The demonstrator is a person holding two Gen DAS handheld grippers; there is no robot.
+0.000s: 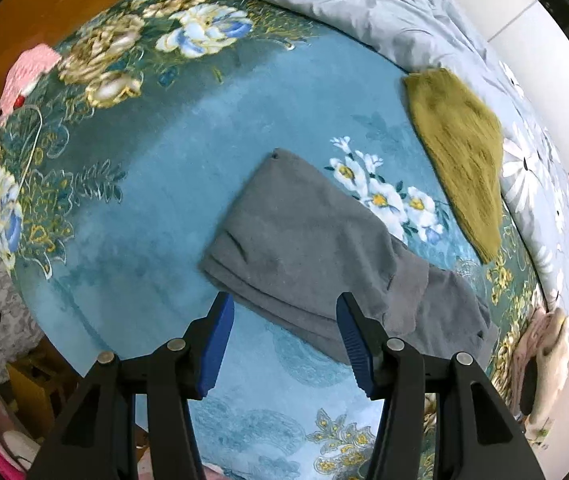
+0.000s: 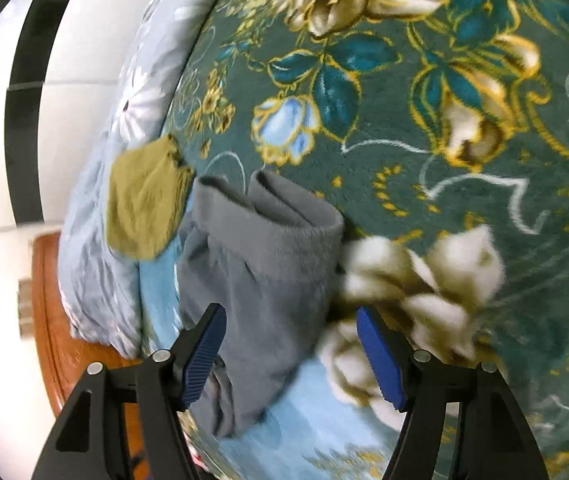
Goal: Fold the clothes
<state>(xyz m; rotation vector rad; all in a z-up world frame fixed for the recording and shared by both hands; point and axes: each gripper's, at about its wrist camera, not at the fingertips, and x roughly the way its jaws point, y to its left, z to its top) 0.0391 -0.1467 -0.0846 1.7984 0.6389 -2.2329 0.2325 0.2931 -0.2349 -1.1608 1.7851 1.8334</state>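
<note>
A grey garment [image 1: 304, 248] lies folded on the bed [image 1: 144, 208], on the teal floral blanket near the middle. An olive cloth [image 1: 460, 168] lies just beside it, toward the far edge where the pale grey duvet [image 1: 364, 4] is bunched. The left claw [image 1: 284, 344] hangs over the garment's near edge, jaws apart and gripping nothing. The right claw [image 2: 290, 356] is released too — its blue pads [image 2: 380, 356] stand wide, with the garment's end below the gap but not pinched. A pink cloth [image 1: 30, 72] sits at the bed's left corner.
</note>
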